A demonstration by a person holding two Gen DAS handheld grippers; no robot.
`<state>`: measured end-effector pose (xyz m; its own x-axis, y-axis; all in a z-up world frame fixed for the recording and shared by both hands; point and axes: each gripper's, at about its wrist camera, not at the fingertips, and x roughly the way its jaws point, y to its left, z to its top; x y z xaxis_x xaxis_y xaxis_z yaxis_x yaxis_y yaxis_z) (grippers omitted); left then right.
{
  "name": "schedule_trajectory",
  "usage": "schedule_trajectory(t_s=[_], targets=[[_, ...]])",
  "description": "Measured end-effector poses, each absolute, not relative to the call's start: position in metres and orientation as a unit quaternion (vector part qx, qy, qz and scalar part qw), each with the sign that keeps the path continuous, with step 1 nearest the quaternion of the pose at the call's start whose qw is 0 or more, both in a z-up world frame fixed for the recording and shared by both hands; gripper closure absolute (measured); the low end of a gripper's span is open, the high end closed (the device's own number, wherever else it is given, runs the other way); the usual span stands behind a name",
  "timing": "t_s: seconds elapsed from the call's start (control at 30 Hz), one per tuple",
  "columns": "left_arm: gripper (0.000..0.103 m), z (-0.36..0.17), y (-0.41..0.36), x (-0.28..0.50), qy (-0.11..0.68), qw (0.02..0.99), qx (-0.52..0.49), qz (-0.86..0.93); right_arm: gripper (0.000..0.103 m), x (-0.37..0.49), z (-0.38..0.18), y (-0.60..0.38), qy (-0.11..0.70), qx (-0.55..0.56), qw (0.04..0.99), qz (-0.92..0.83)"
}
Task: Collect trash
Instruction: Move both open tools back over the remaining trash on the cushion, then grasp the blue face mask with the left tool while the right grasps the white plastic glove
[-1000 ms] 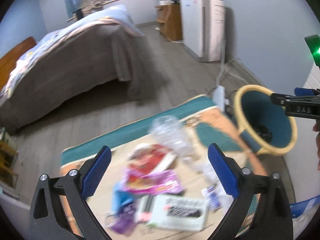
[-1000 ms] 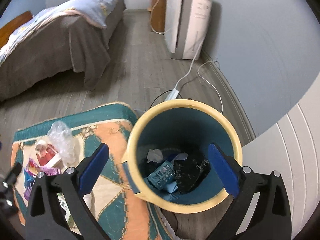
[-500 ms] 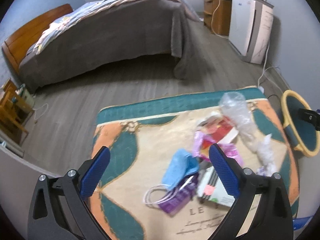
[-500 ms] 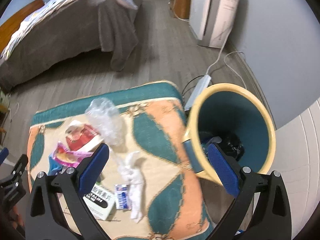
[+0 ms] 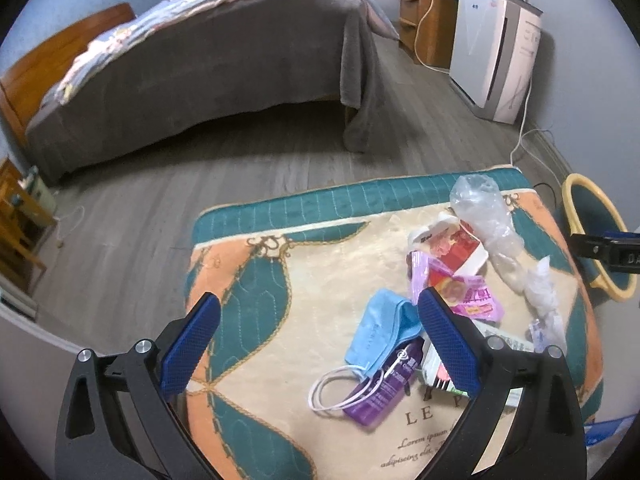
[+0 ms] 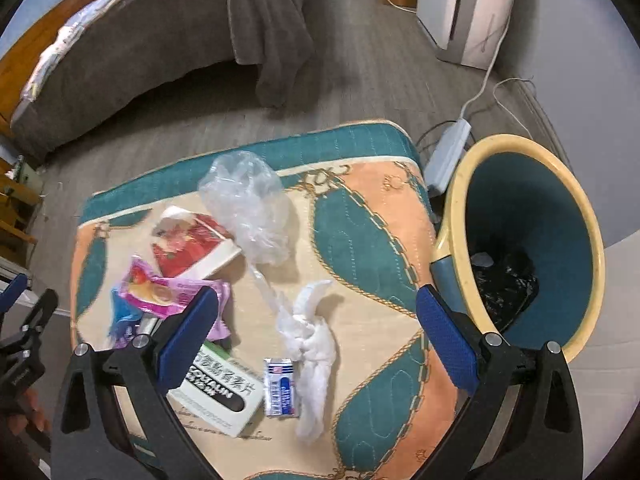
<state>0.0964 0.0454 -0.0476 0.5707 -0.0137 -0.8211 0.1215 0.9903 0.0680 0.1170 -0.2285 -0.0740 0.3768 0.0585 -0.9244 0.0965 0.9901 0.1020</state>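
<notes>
Trash lies on a patterned rug point(image 6: 360, 224): a clear plastic bag point(image 6: 250, 200), a red-and-white packet point(image 6: 192, 246), a pink wrapper point(image 6: 160, 292), a white tissue point(image 6: 312, 332), a small blue-and-white sachet point(image 6: 280, 386) and a white medicine box point(image 6: 218, 394). The left wrist view adds a blue face mask point(image 5: 384, 332) and a purple packet point(image 5: 384, 392). A yellow-rimmed teal bin point(image 6: 528, 236) stands at the rug's right edge with dark trash inside. My left gripper point(image 5: 316, 344) is open and empty above the rug's left part. My right gripper point(image 6: 316, 332) is open and empty above the tissue.
A bed point(image 5: 208, 68) with a grey cover stands beyond the rug. A white appliance point(image 5: 496, 52) stands by the right wall, and a power strip point(image 6: 448, 152) with cables lies on the floor behind the bin. A wooden stand point(image 5: 16, 216) is at the far left.
Both grippers have swung left, away from the bin and over the rug. The right gripper went from above the bin's mouth to above the tissue. Both stayed open.
</notes>
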Motion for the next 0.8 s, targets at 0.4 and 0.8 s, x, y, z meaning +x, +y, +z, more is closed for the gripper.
schedule_trajectory(t_s=[0.4, 0.8], targets=[[0.01, -0.107, 0.016, 0.104, 0.518, 0.839, 0.134, -0.101, 0.009, 0.125, -0.103, -0.212, 0.586, 0.041, 0.809, 0.003], [0.067, -0.13, 0.012, 0.118, 0.562, 0.811, 0.102, -0.13, 0.066, 0.122, -0.144, -0.197, 0.658, 0.02, 0.752, 0.037]])
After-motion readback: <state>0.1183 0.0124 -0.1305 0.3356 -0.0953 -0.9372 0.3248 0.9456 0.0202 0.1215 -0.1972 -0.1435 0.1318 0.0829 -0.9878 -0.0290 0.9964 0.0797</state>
